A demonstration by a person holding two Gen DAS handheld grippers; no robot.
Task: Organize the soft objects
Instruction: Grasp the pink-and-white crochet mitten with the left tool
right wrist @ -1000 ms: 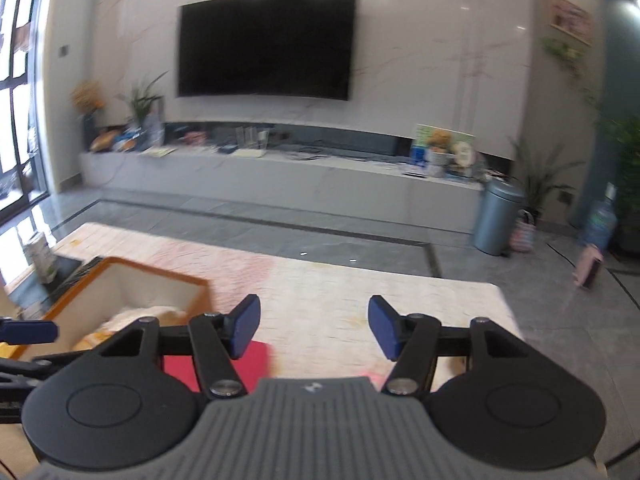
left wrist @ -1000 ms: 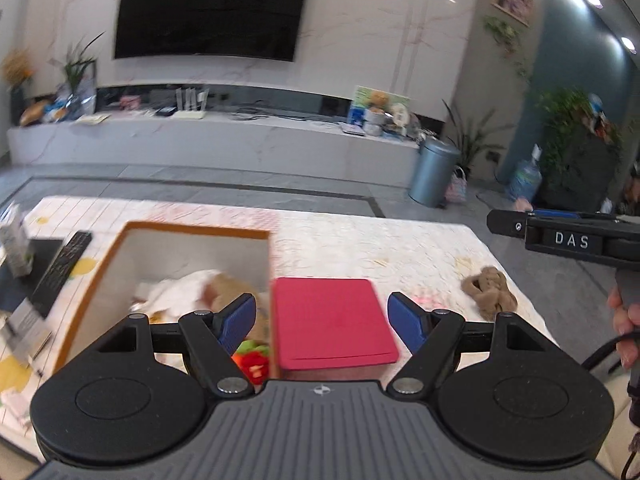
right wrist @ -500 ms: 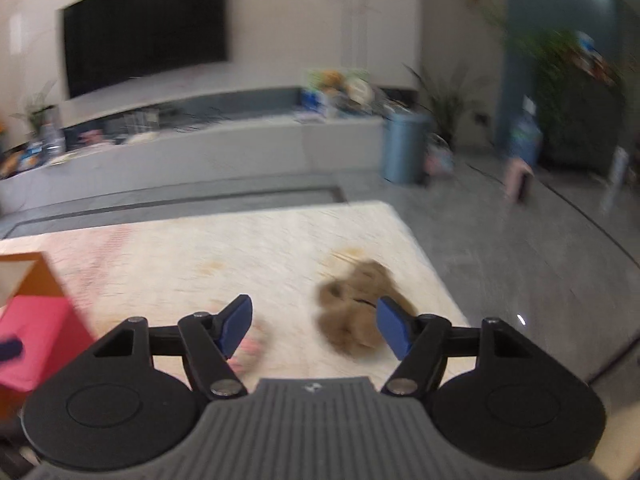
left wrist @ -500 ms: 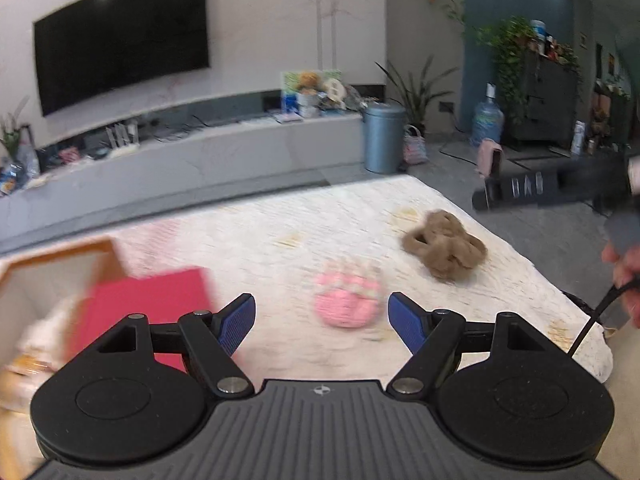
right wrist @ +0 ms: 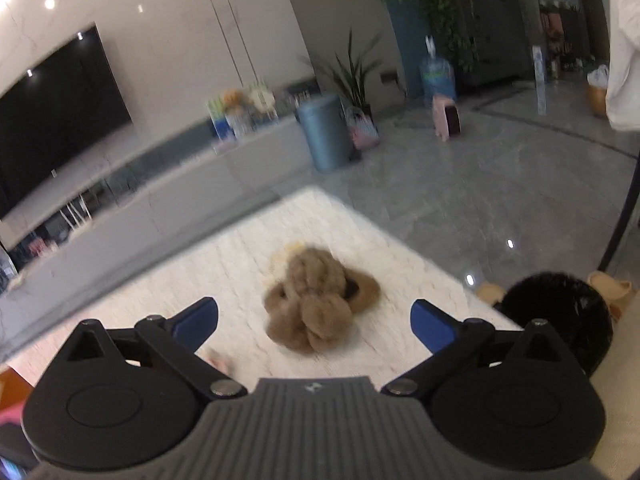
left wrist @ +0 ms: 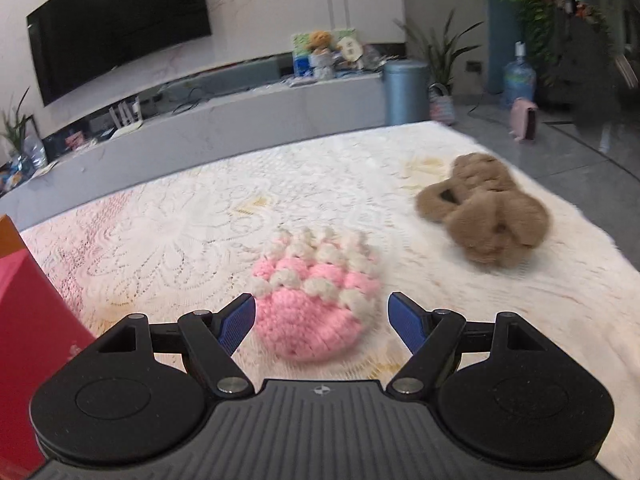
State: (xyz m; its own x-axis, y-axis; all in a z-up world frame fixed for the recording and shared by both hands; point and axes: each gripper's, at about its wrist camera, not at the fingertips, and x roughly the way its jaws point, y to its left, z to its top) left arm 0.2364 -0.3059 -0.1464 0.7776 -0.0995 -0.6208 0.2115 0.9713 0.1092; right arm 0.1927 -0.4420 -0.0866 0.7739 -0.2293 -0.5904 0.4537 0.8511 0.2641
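Left gripper [left wrist: 321,318]: jaws wide apart, holding nothing; the blue pads flank the near part of the knit piece, and whether they touch it cannot be told.
Knit piece [left wrist: 316,300]: pink crochet with cream bobbles, lying flat on the cloth just ahead of the left gripper. Looks light, limp and squashy, not fragile; likely to fold when pinched. Best taken across its thick pink body, not by the bobbled edge.
Right gripper [right wrist: 314,322]: jaws spread wide, empty, hanging above the cloth and aimed at the plush; no contact seen.
Plush [right wrist: 320,306]: brown fuzzy toy, a knot of soft lobes, on the cloth near its far right corner, well apart from the knit piece. Probably light and springy; fur may slip, so a grip around one full lobe should hold better.
Cloth [left wrist: 168,232]: white lace cover under both items.
Red box [left wrist: 28,344]: at the left edge, beside the left gripper.
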